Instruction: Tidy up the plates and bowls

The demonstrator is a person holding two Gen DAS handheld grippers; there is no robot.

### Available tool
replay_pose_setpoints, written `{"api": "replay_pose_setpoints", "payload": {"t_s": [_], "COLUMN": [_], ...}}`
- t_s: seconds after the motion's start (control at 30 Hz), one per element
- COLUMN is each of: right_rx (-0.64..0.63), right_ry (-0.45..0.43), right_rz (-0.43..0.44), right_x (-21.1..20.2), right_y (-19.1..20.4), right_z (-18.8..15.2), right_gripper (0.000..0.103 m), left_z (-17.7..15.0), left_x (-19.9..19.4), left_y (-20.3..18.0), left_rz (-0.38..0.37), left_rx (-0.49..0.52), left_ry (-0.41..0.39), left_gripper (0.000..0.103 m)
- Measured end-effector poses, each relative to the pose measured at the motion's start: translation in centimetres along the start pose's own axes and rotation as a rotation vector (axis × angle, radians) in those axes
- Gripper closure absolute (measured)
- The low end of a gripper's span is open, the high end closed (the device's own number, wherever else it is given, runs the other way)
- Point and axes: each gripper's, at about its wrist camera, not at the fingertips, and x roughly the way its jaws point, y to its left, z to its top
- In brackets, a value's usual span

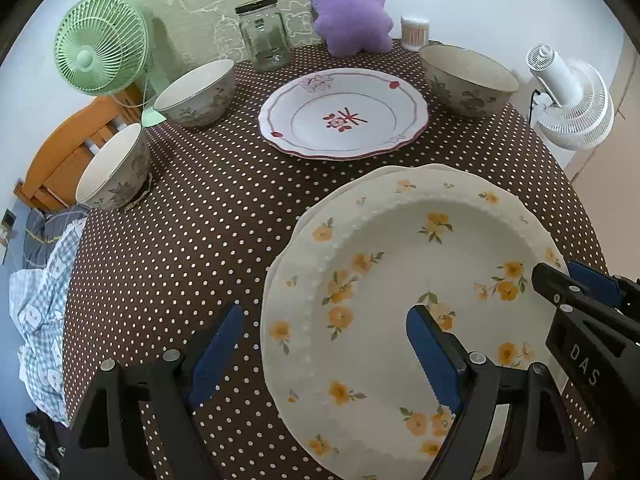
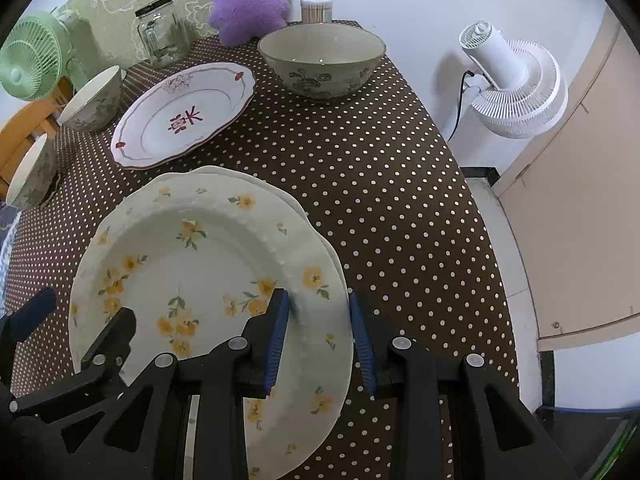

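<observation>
Below, we look down on a table under a brown cloth [image 2: 400,208] with white dots. Nearest us lies a yellow-flowered plate [image 1: 384,264], stacked on a second plate whose rim shows just beyond its far edge. The left claw [image 1: 320,356] stands open astride the top plate's left rim, one finger over the cloth, the other over the plate's well, neither pressing on it. The right claw [image 2: 320,336] straddles the right rim with its jaws narrowed; whether the pads press the rim we cannot tell.

Beyond the stack, apart from it, sits a red-marked plate [image 1: 344,116]. Two bowls [image 1: 196,92] [image 1: 116,168] stand at the left edge; a third bowl [image 2: 322,60] stands far right.

Along the far edge we see a lidded glass jar [image 1: 264,34], a purple plush [image 1: 350,8] and a tub of sticks [image 1: 415,32]. A green fan [image 1: 100,44] stands far left. Off the table to the right, a white fan [image 2: 516,80] stands against a pale wall, beside a beige door [image 2: 580,200]. Left of the table, checked bedding [image 1: 44,312] lies below an orange wooden frame [image 1: 64,152].
</observation>
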Motion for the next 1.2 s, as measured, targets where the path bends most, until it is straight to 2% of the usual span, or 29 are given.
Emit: {"api": "replay_pose_setpoints", "payload": {"t_s": [0.33, 0.43, 0.47, 0.6, 1.2], "right_rx": [-0.020, -0.008, -0.007, -0.003, 0.164], "right_ry": [0.007, 0.012, 0.013, 0.005, -0.139], "right_rz": [-0.082, -0.069, -0.052, -0.064, -0.058], "right_x": [0.4, 0.4, 0.4, -0.4, -6.7], "right_y": [1.5, 1.6, 1.7, 2.5, 7.7], "right_z": [0.4, 0.5, 0.4, 0.2, 0.4], "right_gripper": [0.062, 0.052, 0.040, 0.032, 0.031], "left_z": [-0.2, -0.1, 0.0, 0.3, 3.2], "left_x": [0.7, 0.8, 0.8, 0.8, -2.4], "left_y": [1.6, 2.0, 2.3, 3.6, 10.8], "left_rz": [-0.012, -0.039, -0.043, -0.087, -0.195], "left_rx": [-0.022, -0.021, -0.019, -0.029, 0.044], "left_ry": [0.027, 0.032, 0.033, 0.038, -0.085], "left_gripper": [0.017, 0.017, 0.017, 0.015, 0.012]}}
